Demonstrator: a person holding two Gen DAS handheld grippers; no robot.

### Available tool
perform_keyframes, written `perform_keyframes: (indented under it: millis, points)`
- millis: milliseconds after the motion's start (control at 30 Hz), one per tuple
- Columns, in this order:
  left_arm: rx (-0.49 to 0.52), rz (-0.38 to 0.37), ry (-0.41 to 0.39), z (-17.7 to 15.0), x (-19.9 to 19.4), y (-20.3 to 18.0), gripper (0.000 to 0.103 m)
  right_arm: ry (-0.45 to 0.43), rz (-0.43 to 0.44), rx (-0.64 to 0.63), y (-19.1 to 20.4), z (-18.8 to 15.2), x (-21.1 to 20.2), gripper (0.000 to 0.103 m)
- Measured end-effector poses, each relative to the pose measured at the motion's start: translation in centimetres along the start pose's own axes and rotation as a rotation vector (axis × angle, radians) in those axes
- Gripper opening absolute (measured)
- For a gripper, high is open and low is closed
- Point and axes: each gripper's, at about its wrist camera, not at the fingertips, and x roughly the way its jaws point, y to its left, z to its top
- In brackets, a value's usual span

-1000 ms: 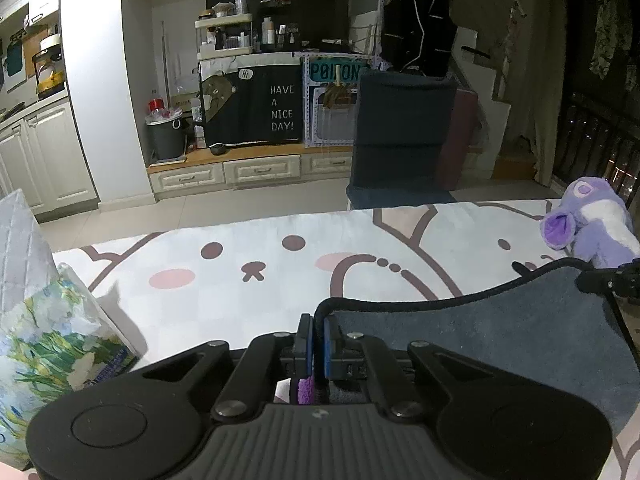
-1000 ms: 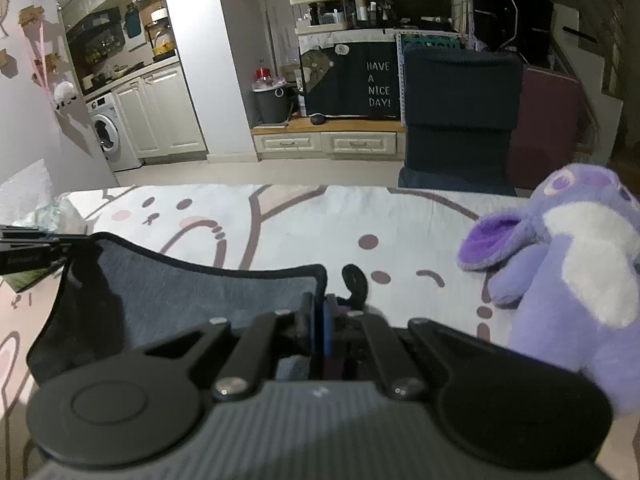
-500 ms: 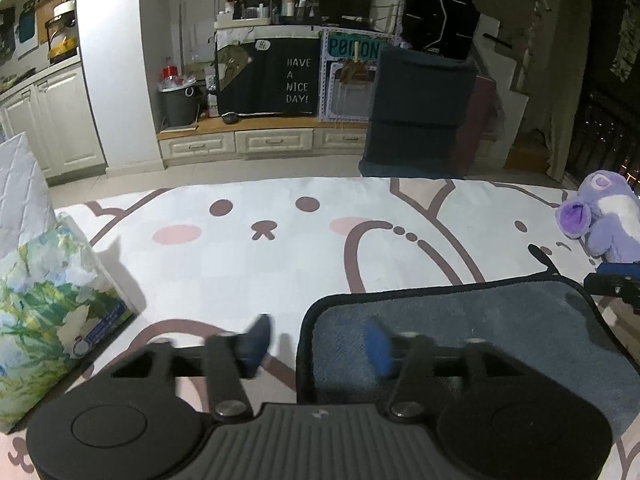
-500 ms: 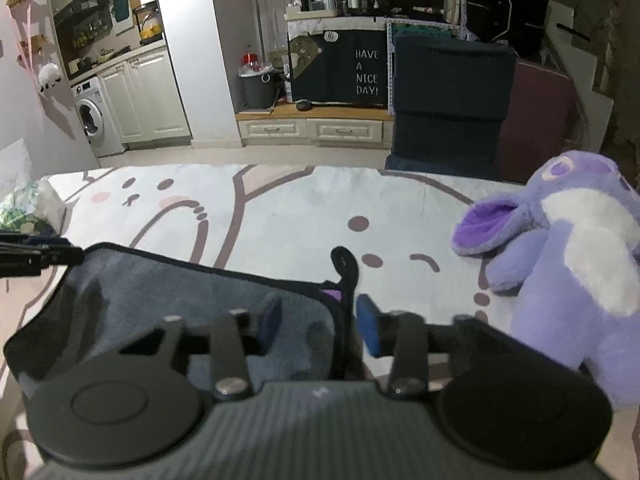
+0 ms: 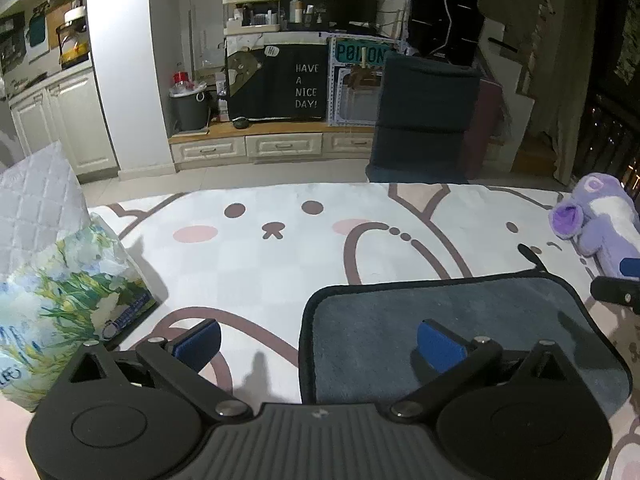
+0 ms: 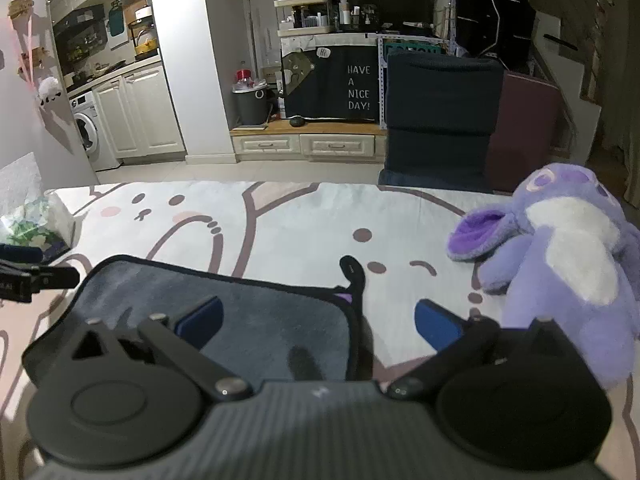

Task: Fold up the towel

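Observation:
A dark grey towel (image 5: 440,312) with black trim lies flat and folded on the cartoon-print tablecloth (image 5: 280,256); it also shows in the right wrist view (image 6: 248,304). A black hanging loop (image 6: 354,272) sticks out at its far right corner. My left gripper (image 5: 318,344) is open and empty, straddling the towel's left edge. My right gripper (image 6: 318,320) is open and empty, straddling the towel's right edge. Each gripper's tip shows at the edge of the other's view.
A floral tissue pack (image 5: 60,304) and a white quilted cushion (image 5: 36,196) stand at the left. A purple plush toy (image 6: 560,264) lies at the right, close to my right gripper. A dark chair (image 5: 424,120) stands beyond the table.
Both grippers were shut on the towel's lifted edge one second ago. They have opened wide and let it go, and the towel now lies flat.

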Motion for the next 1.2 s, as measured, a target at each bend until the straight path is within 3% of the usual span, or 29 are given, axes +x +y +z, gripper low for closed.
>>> perform_keyframes:
  millis: [567, 1200]
  points:
    - [-0.021, 0.007, -0.045, 0.8, -7.6, -1.7, 0.103, -0.001, -0.030, 0.035, 1.7, -0.1, -6.4, 0.103]
    - [-0.020, 0.039, -0.087, -1.5, -16.8, -3.7, 0.103, -0.055, -0.037, 0.051, 3.7, -1.9, -16.7, 0.103]
